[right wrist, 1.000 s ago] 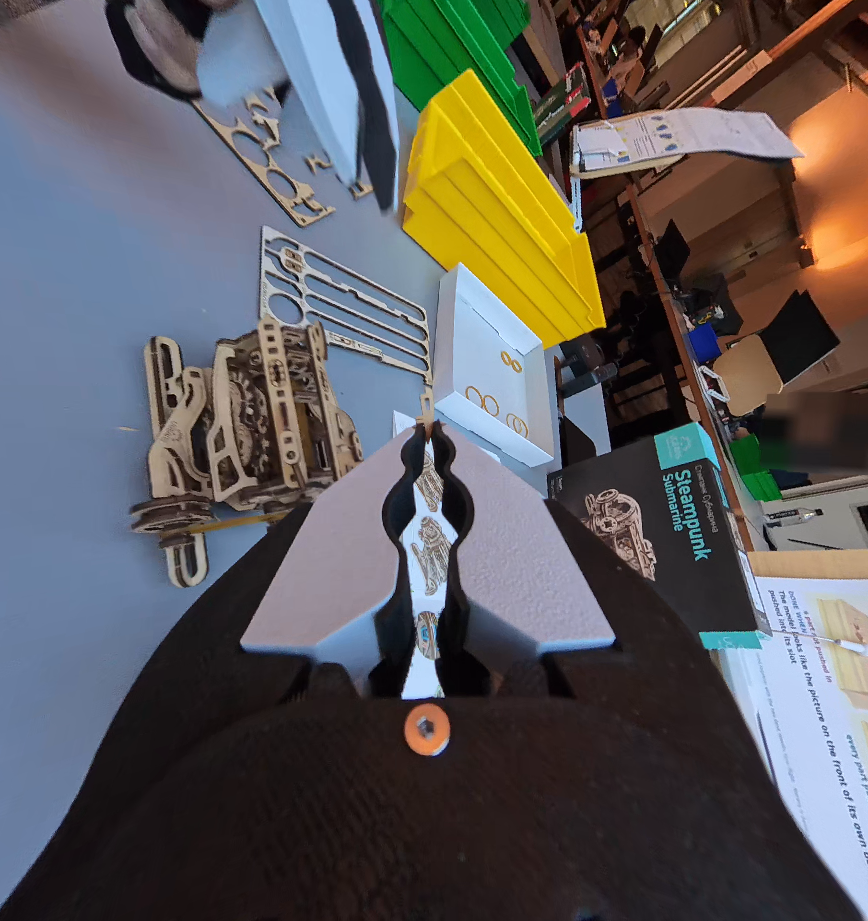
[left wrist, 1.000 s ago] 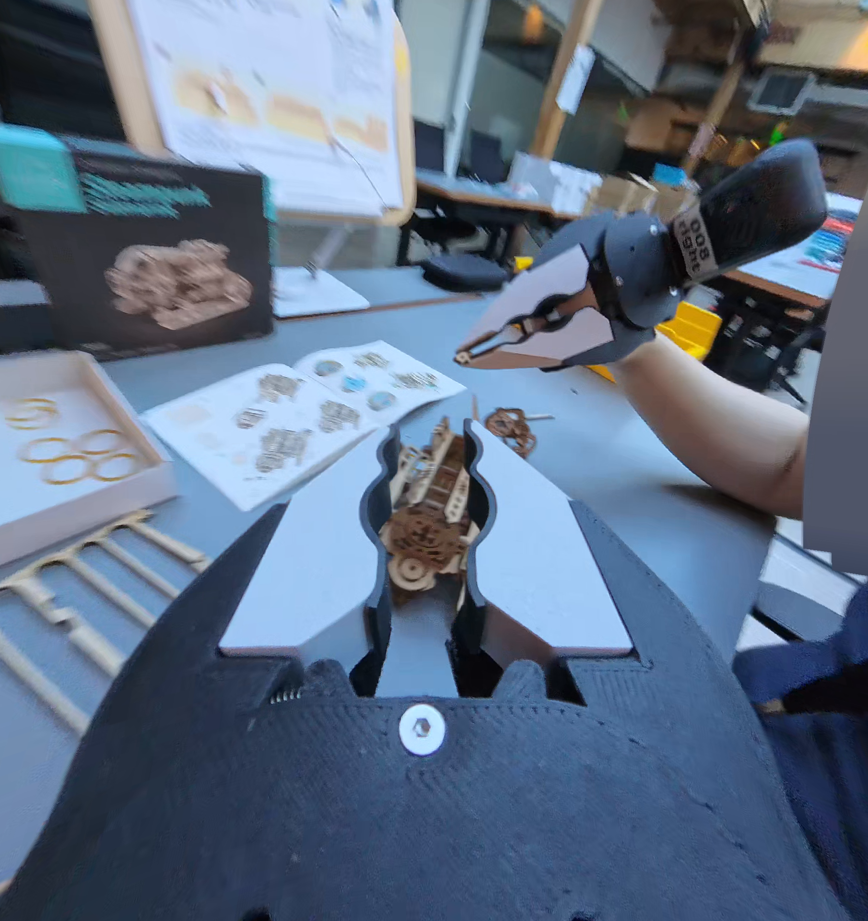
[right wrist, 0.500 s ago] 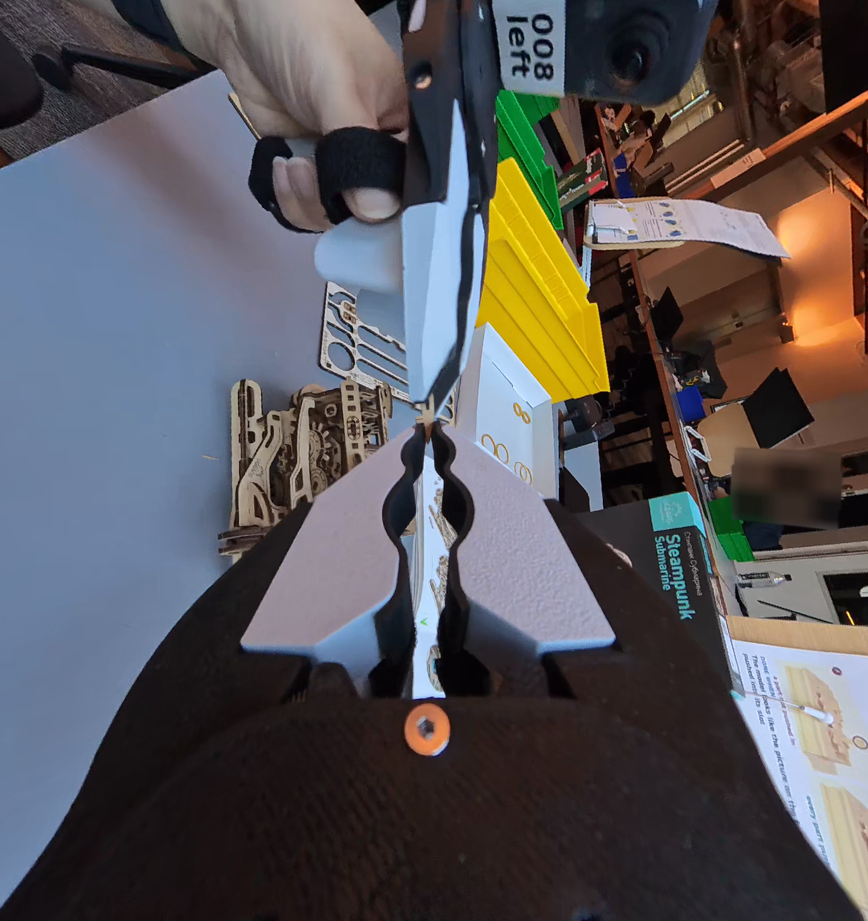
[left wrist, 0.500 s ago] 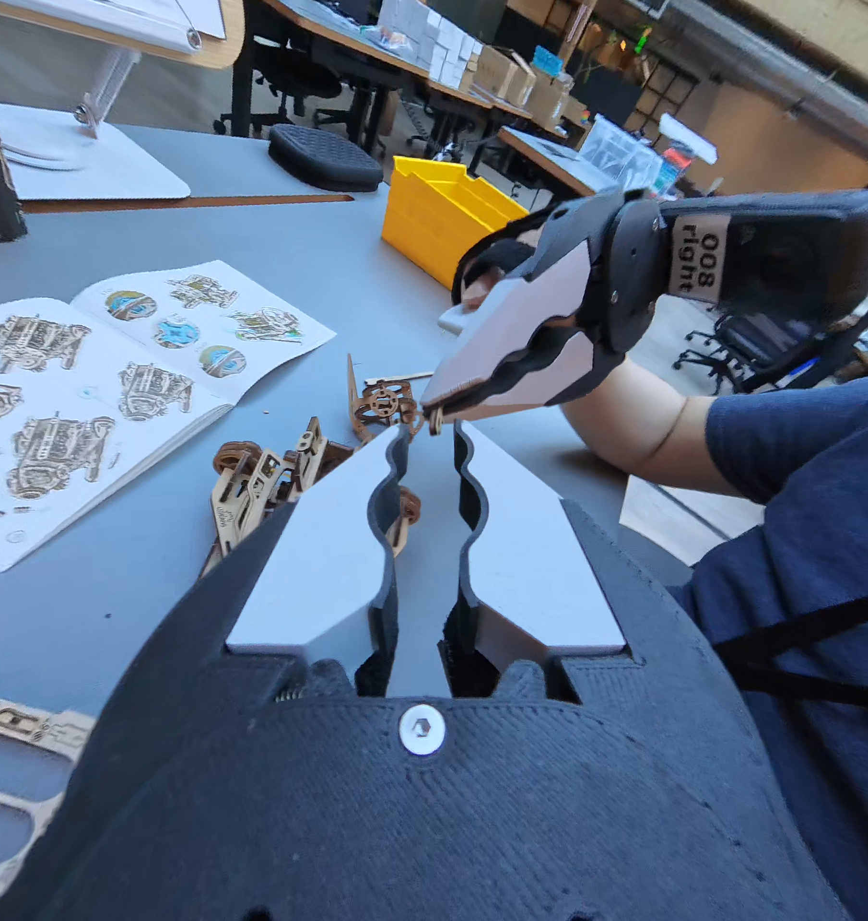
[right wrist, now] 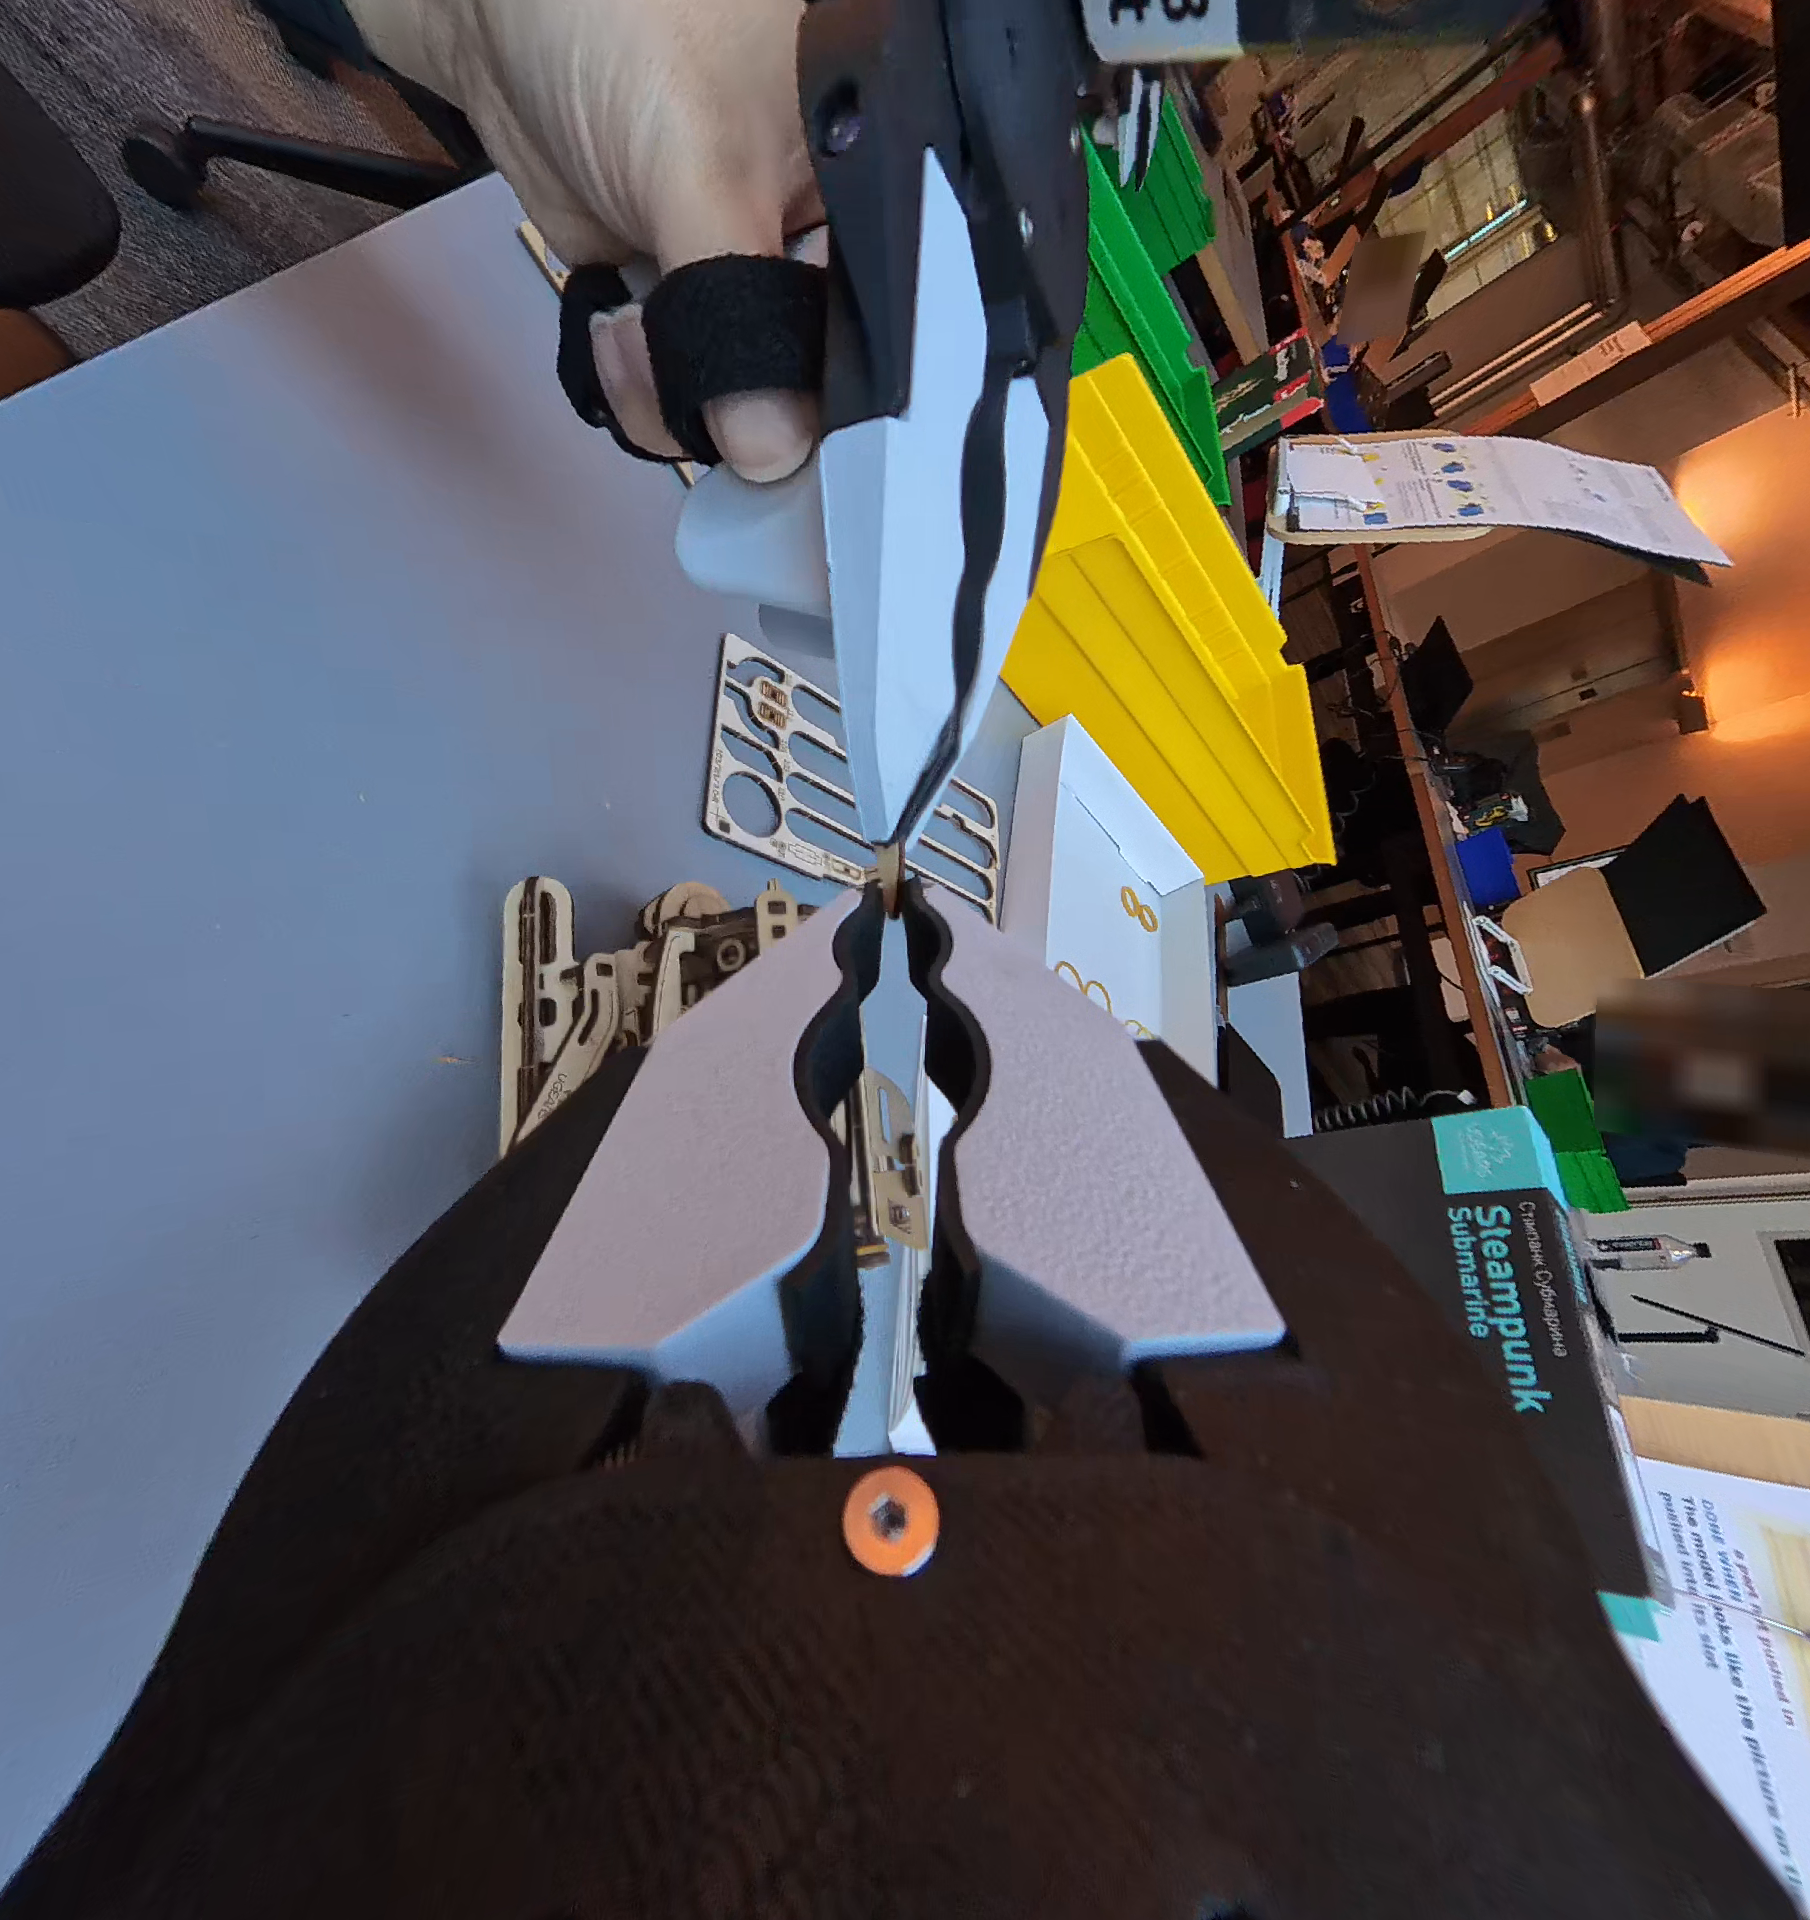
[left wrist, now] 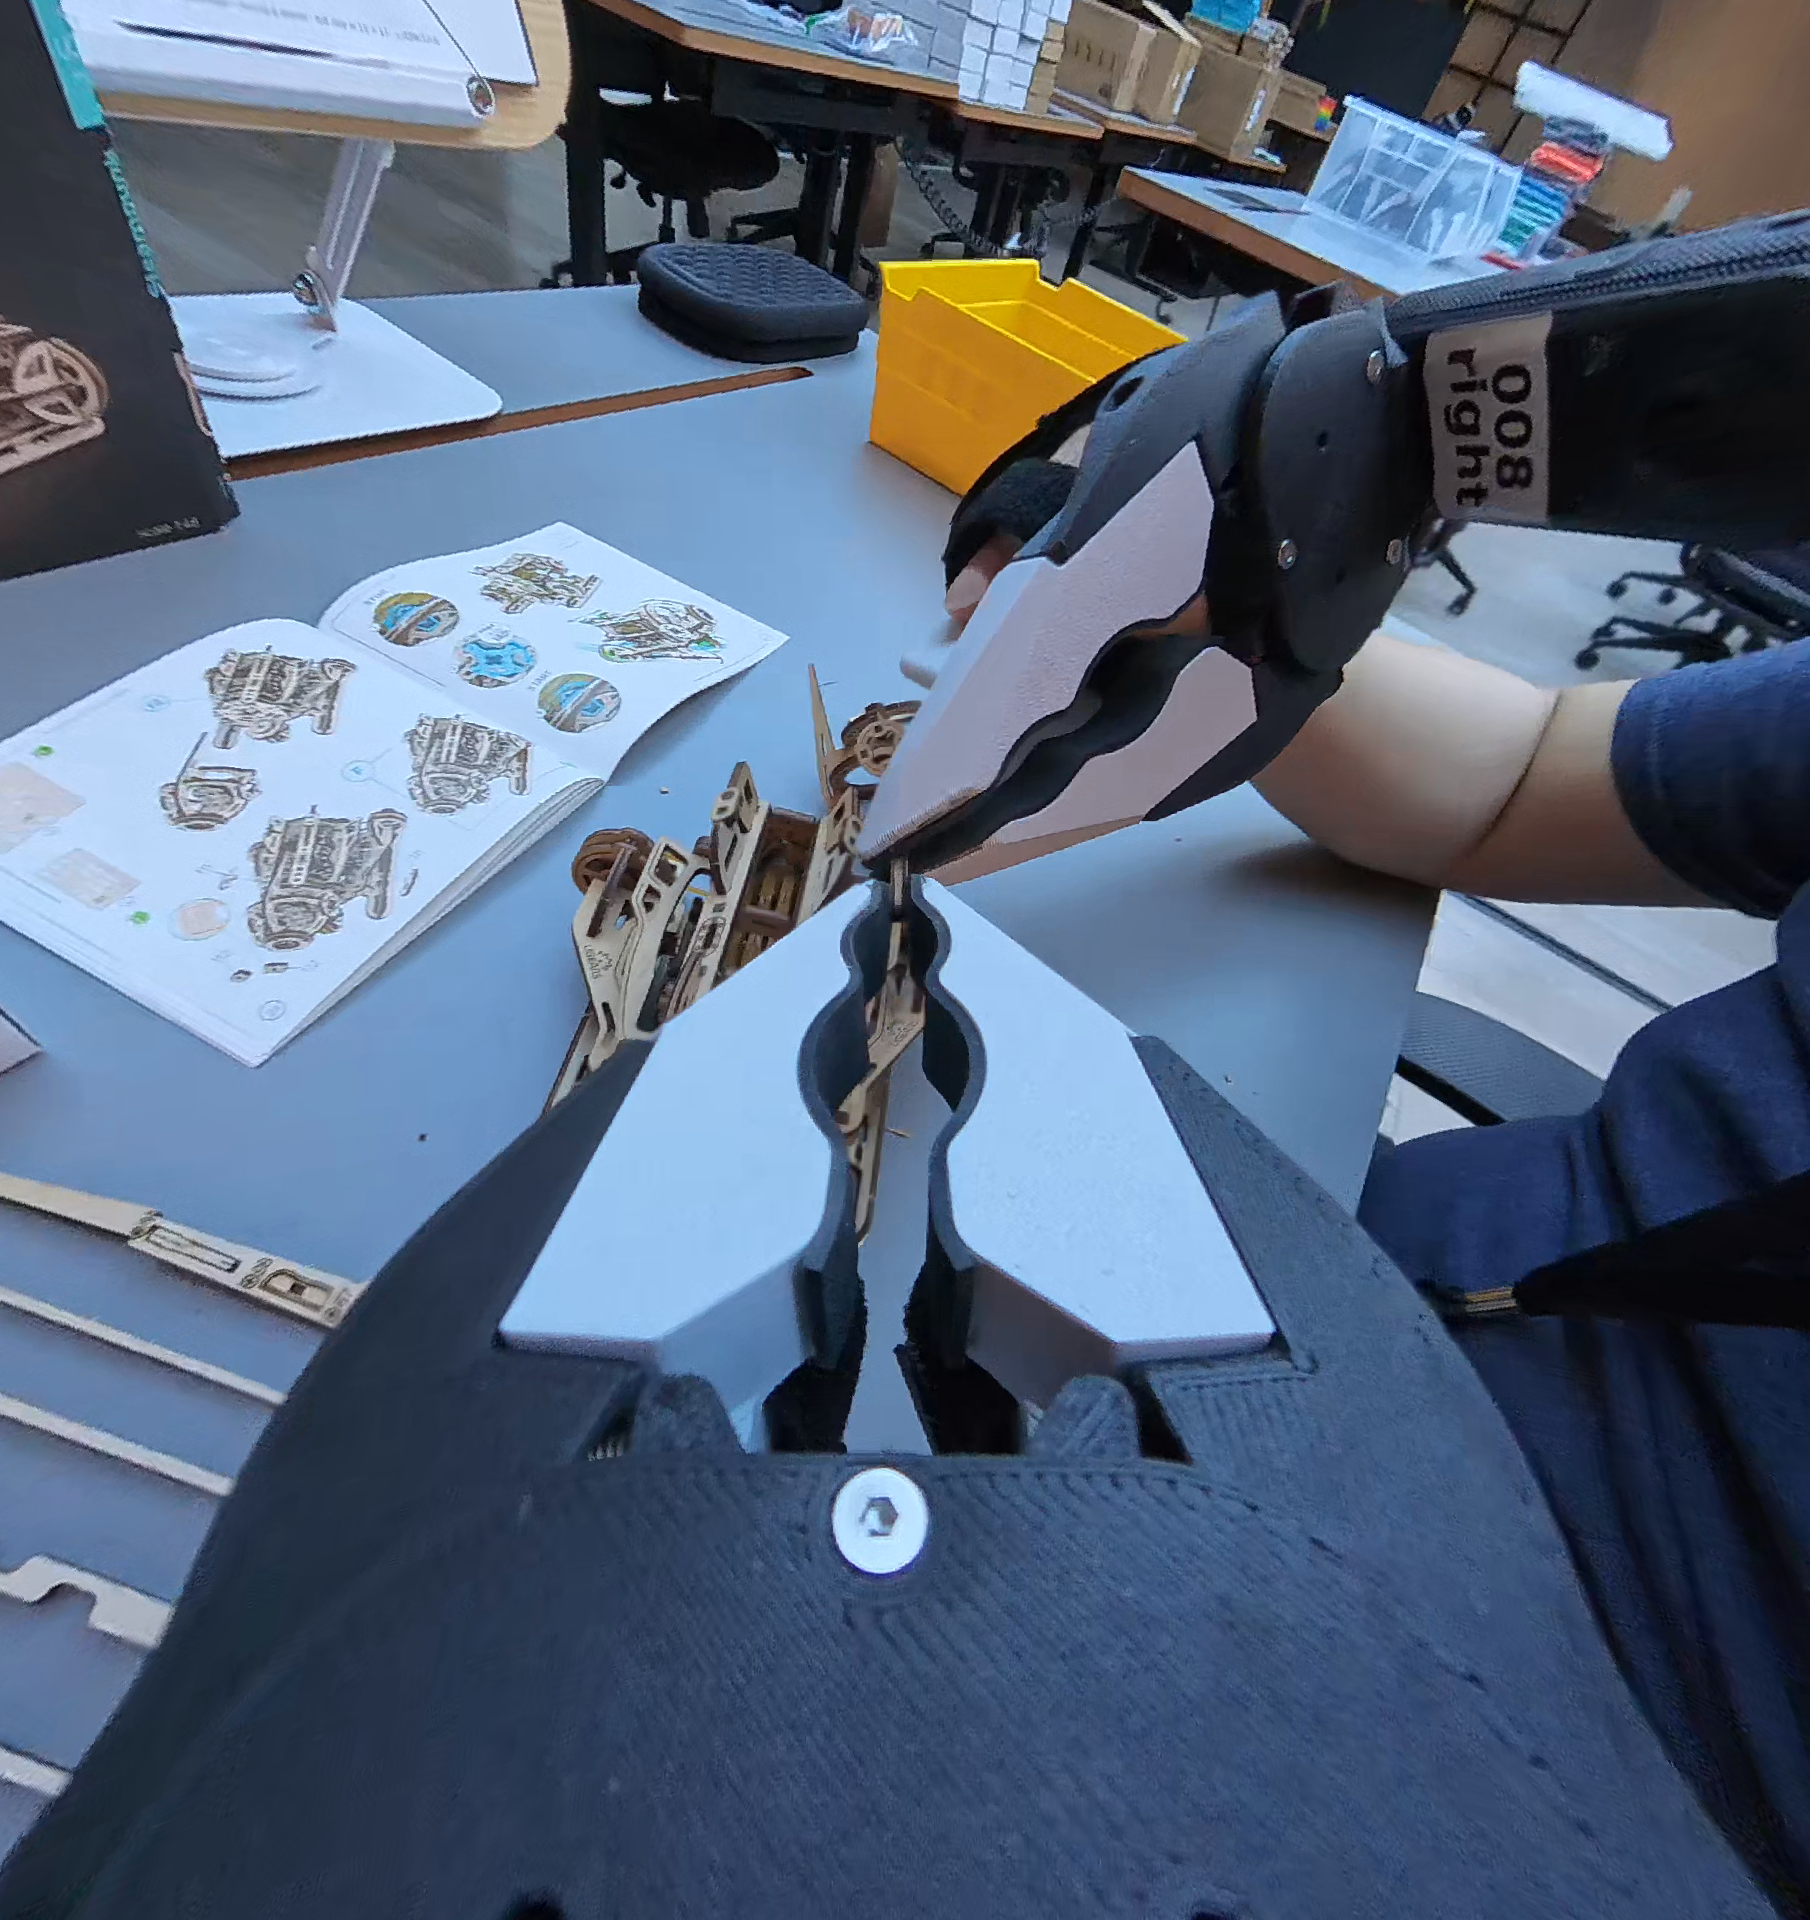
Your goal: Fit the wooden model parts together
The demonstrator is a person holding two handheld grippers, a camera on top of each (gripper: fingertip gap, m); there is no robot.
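Both tongs pinch one small wooden piece (left wrist: 897,883) tip to tip: left tongs (left wrist: 895,902) narrow, right tongs (left wrist: 885,854) at one o'clock. A careless handover could drop it onto the bench (left wrist: 1171,997).

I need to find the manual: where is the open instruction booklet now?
In the left wrist view the open instruction booklet lies on the grey table, left of the wooden model, near the black box.
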